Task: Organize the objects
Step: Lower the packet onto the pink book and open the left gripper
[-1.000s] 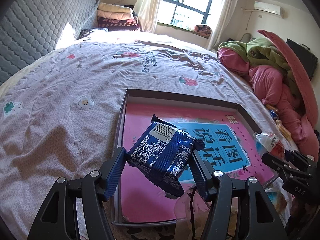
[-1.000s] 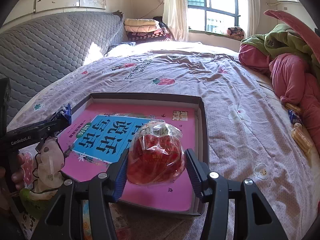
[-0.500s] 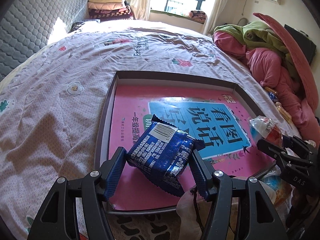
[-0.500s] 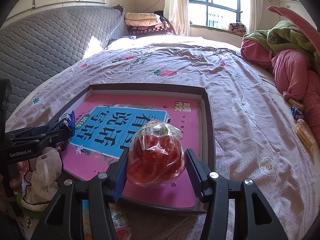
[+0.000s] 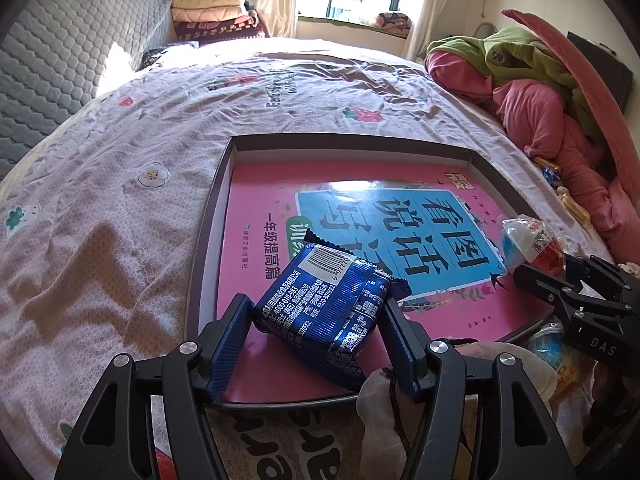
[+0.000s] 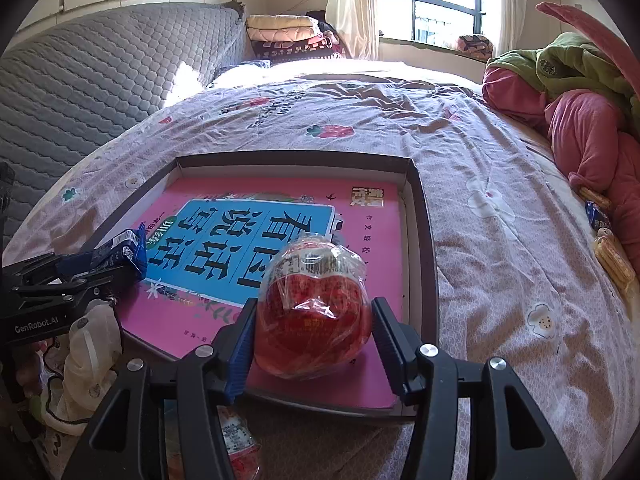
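Note:
A shallow dark box point(image 5: 460, 148) point(image 6: 424, 216) with a pink and blue book cover inside lies on the bed. My left gripper point(image 5: 318, 330) is shut on a blue foil snack packet point(image 5: 326, 312), held over the box's near left part. My right gripper point(image 6: 312, 332) is shut on a red snack in clear wrap point(image 6: 312, 312), held over the box's near right part. Each gripper shows in the other view: the right gripper point(image 5: 560, 280) at the box's right edge, the left gripper point(image 6: 80, 272) at its left edge.
The bed carries a pale flowered sheet point(image 6: 500, 184). A pink and green heap of bedding point(image 5: 552, 92) lies at the right, with small wrapped snacks point(image 6: 608, 256) beside it. A whitish cloth pouch point(image 5: 384, 412) and more packets point(image 6: 236, 436) lie at the box's near edge. A grey quilted headboard point(image 6: 100, 80) stands left.
Both grippers have edged forward and tipped down over the box, which now fills more of each view. The packet and the red snack stay gripped as before.

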